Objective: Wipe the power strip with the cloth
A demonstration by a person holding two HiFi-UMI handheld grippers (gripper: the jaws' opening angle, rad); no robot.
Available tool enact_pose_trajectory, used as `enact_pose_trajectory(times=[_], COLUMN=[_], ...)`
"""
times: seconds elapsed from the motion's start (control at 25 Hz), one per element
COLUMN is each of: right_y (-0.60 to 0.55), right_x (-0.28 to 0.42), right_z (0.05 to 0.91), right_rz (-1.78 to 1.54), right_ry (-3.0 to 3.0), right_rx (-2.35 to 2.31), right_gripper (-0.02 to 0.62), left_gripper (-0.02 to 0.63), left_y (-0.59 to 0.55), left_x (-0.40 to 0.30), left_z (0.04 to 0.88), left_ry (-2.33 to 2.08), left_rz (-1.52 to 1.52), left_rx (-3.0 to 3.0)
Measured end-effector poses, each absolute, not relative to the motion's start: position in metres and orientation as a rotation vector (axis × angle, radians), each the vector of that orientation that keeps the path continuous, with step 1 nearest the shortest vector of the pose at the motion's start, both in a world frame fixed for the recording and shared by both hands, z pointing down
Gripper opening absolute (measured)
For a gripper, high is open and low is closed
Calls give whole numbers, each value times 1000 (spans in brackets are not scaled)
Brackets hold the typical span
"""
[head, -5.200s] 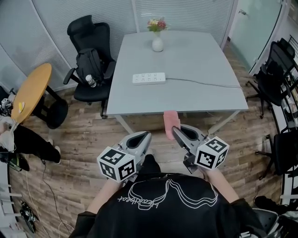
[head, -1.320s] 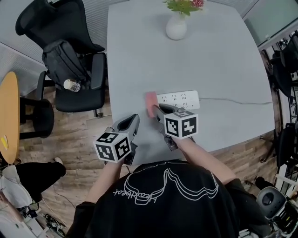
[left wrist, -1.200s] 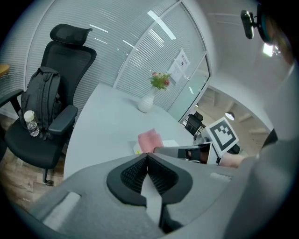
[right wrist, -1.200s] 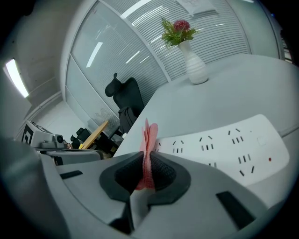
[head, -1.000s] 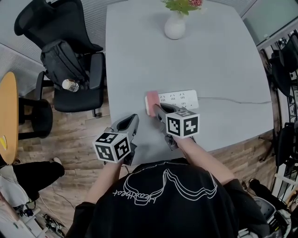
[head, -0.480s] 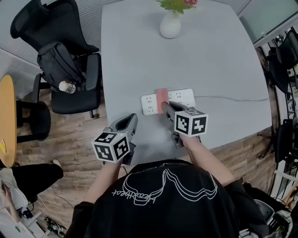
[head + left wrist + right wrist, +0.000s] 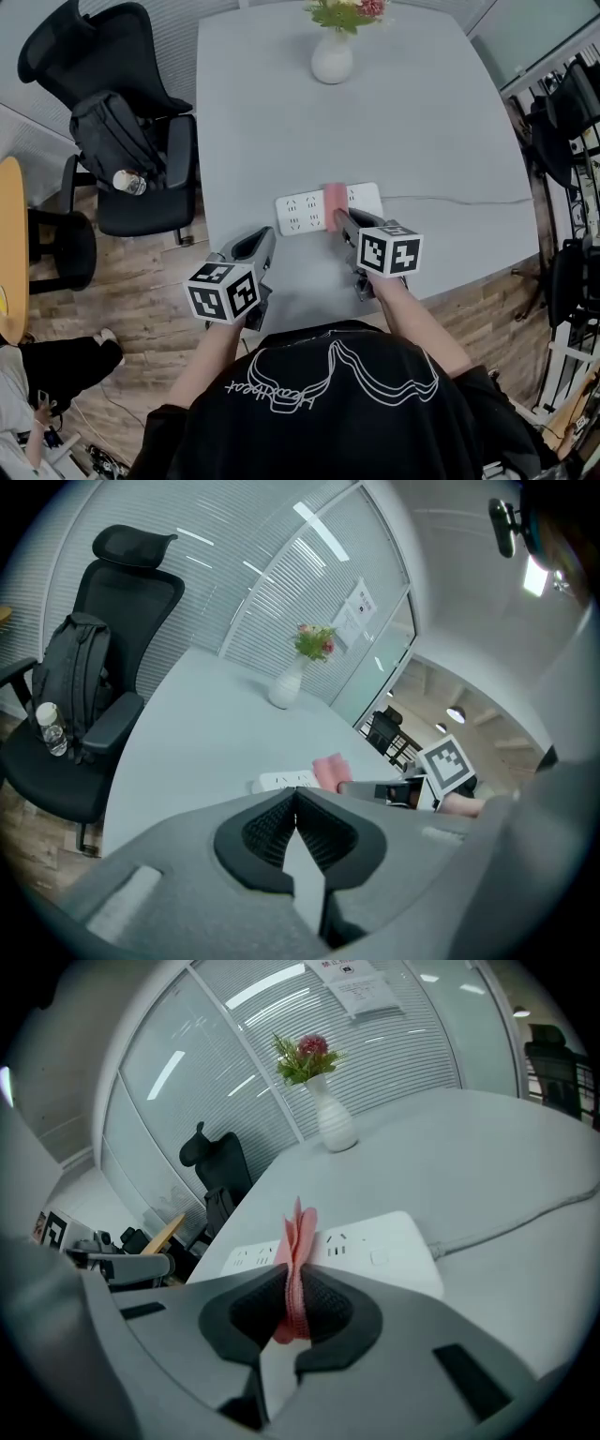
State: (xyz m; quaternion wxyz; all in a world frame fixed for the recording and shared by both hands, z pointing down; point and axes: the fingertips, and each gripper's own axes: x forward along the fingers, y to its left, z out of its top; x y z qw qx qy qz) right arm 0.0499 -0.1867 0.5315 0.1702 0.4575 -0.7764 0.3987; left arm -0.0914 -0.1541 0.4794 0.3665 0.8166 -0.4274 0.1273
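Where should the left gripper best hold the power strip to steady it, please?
I'd take the power strip by its left end, from the left, jaws across its narrow width; the cloth sits mid-strip and the cable leaves the right end.

power strip (image 7: 300, 213): middle hidden by cloth (image 7: 334, 195) | contact: likely, unclear

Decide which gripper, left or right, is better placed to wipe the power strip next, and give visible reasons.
Right. The right gripper is shut on the cloth, held over the power strip. The left gripper is shut on nothing, short of the strip.
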Motion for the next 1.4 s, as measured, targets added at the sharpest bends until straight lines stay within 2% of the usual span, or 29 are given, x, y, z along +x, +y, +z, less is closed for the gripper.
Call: enact_pose_trajectory(times=[0.96, 1.4], right_y=[-189, -190], right_x=[139, 145], right_z=[531, 531], right_rz=[1032, 1013], right_ry=[-2076, -2053], right_rx=[1516, 1525], right_gripper=[43, 43], left_gripper=[12, 12], left_y=[-146, -146], left_x=[-95, -90], left_z=[484, 487], left_ry=[-1064, -1034], left_rz=[337, 335], left_rx=[2091, 2092])
